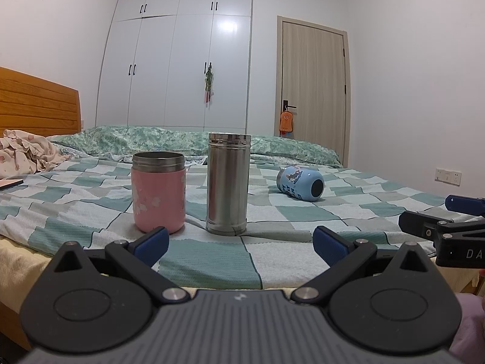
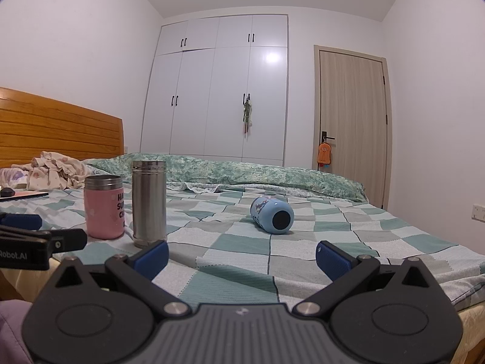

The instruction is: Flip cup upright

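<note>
A light blue cup (image 1: 300,183) lies on its side on the checkered bedspread, its dark base facing me; it also shows in the right wrist view (image 2: 272,214). A pink cup (image 1: 158,192) and a tall steel cup (image 1: 228,182) stand upright to its left, also seen in the right wrist view as the pink cup (image 2: 104,207) and steel cup (image 2: 149,203). My left gripper (image 1: 241,244) is open and empty, low at the bed's near edge before the steel cup. My right gripper (image 2: 242,257) is open and empty, well short of the blue cup.
The bed (image 1: 348,212) has a green quilt (image 1: 182,139) bunched along the far side and crumpled clothes (image 1: 24,154) at the left by the wooden headboard (image 1: 36,103). A wardrobe (image 2: 218,91) and a door (image 2: 351,127) stand behind.
</note>
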`<state>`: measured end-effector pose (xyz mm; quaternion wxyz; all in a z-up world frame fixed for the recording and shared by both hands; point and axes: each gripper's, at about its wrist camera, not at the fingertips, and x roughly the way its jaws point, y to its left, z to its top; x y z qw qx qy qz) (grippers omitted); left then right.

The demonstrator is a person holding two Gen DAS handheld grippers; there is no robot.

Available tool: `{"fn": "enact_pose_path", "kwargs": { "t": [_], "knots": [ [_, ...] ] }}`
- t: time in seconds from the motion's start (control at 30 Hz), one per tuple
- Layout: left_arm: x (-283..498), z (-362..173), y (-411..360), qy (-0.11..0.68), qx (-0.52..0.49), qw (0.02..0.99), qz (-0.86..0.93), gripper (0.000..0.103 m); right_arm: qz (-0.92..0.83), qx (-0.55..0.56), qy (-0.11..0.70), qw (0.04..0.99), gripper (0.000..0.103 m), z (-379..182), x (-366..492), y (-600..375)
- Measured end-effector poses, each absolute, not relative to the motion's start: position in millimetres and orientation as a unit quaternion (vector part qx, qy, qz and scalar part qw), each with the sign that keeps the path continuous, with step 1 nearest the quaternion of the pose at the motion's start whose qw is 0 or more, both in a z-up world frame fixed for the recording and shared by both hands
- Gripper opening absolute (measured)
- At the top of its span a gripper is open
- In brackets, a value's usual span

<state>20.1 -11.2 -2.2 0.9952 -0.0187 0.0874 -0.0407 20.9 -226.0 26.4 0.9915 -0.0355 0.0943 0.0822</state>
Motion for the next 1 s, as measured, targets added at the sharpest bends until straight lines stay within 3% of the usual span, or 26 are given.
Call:
{"fn": "enact_pose_path", "kwargs": {
  "t": [1.0],
  "knots": [
    [19.0,0.1,-10.9,0.08,-0.018,0.996,-0.044,0.103,0.082,-0.037,0.094,0.991,0.103,26.2,20.7,-225.2]
  ]
}}
